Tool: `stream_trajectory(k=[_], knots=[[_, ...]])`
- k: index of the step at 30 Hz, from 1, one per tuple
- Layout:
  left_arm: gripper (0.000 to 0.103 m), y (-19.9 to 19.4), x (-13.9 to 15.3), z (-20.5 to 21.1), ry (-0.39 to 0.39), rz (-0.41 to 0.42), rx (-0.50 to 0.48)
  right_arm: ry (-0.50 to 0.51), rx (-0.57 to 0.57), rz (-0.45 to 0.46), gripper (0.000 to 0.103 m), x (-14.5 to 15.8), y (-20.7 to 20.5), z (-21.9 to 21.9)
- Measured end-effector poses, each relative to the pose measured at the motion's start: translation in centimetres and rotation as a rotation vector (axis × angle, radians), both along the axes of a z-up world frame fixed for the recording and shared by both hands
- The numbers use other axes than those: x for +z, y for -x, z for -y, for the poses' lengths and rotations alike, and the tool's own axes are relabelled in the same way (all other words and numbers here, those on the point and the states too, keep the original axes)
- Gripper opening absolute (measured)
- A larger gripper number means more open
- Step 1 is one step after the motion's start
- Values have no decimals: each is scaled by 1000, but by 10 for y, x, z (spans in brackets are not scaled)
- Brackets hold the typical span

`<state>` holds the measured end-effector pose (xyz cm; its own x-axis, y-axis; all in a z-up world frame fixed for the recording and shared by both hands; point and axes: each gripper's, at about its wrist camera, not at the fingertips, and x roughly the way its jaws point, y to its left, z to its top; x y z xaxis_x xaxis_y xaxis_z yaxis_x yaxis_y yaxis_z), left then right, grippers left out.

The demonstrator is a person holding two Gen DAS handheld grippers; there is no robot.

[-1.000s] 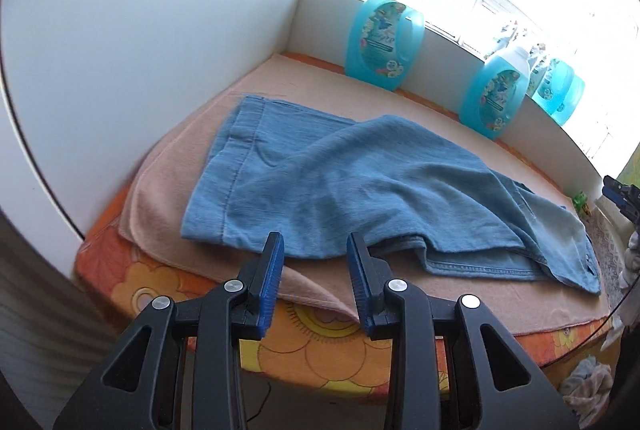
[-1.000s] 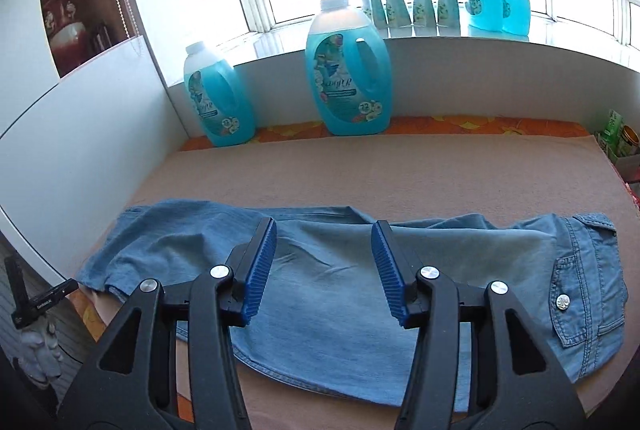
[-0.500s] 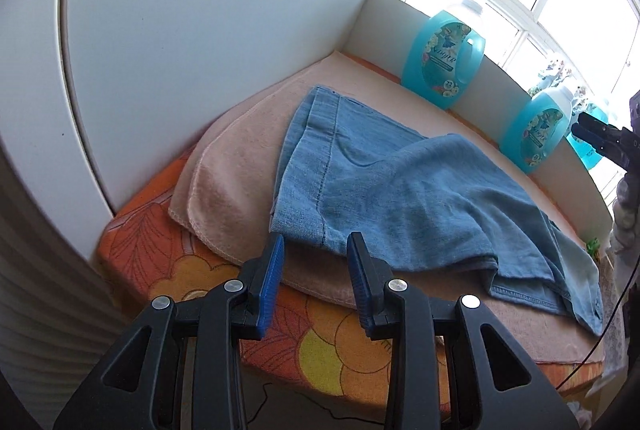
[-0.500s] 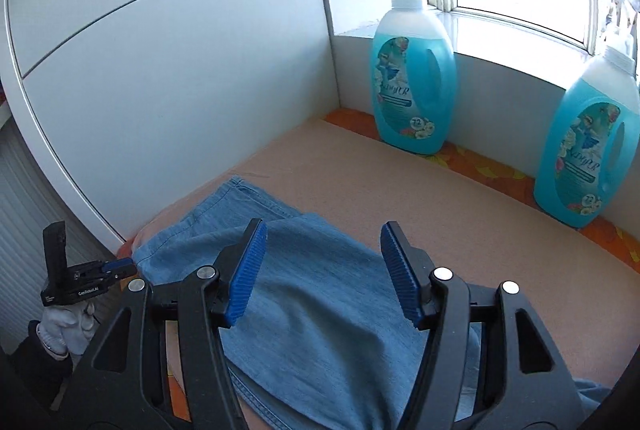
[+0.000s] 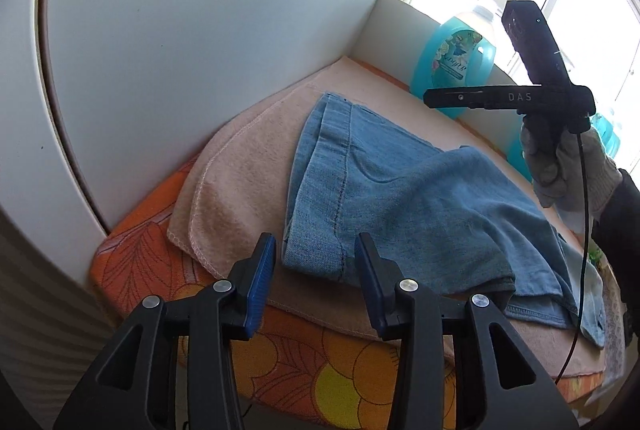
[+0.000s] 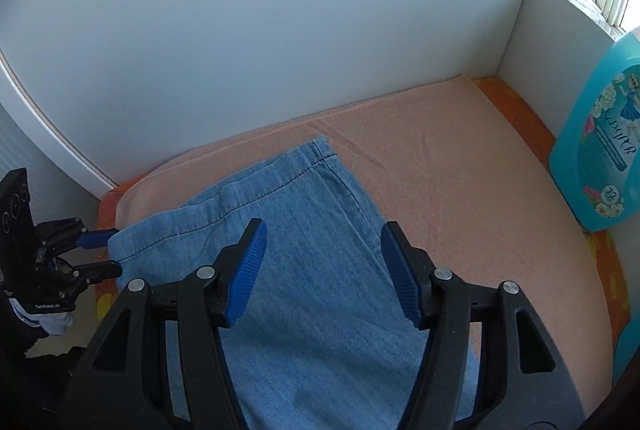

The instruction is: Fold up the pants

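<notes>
Pants: where the peach towel [image 5: 240,165] covers the flowered orange pad [image 5: 352,374], we see the blue denim pants [image 5: 400,197] lying flat, hem toward the white wall [image 5: 200,29].
Left tongs: our left gripper [image 5: 316,270] has just been opening; released, at the hem's near corner, gripping nothing.
Right tongs: our right gripper [image 6: 324,262] has been opening; released, above the leg.
Beyond: a blue bottle [image 6: 600,157] stands by the window.

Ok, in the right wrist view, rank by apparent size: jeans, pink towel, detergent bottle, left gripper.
1. pink towel
2. jeans, though they lie nearer the camera, so its lead over them is unsure
3. detergent bottle, cut off by the frame edge
4. left gripper
</notes>
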<state>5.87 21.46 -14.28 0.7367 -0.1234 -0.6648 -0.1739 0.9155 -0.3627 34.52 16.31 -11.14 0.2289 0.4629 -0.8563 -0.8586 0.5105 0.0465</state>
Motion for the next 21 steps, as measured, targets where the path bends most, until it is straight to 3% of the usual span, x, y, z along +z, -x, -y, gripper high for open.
stream_trajectory(k=[5,8,16,17,19,20,21], knots=[[39,0,-3,5,-12,9,3,23,63,-23,62,-27,-12,-35],[35,2,0,13,-71,27,-5,39,80,-35,62,-42,-15,-49],[26,8,8,18,-133,52,-30,74,120,-23,62,-65,-11,-63],[26,9,9,20,-144,54,-32,63,114,-39,60,-65,-12,-61],[25,9,10,20,-149,61,-31,53,110,-40,43,-64,-8,-59],[25,10,11,21,-150,62,-33,60,110,-16,38,-63,-2,-58],[24,11,12,22,-155,65,-34,71,111,21,26,-61,3,-56]])
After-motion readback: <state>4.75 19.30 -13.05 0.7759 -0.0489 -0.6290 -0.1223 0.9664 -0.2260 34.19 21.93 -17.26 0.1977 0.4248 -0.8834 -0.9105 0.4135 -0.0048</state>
